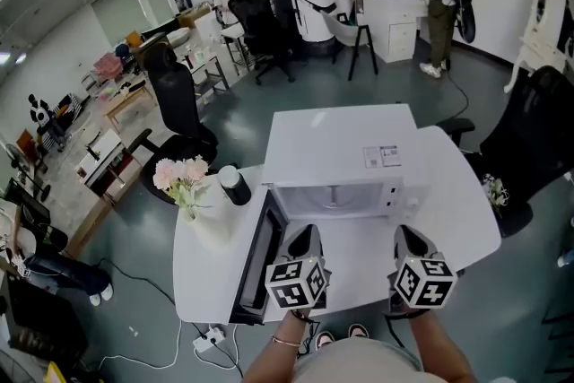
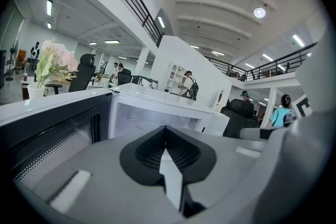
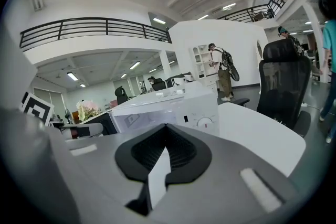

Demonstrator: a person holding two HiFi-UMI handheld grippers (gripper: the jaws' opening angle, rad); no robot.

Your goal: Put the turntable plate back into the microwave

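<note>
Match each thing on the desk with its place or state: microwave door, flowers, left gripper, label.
Things:
1. door
2. flowers
3. left gripper
4. label

Places or states:
a. on top of the microwave
b. fingers shut, nothing held
c. swung open
d. in a white vase

Pairs: 1-c, 2-d, 3-b, 4-a
</note>
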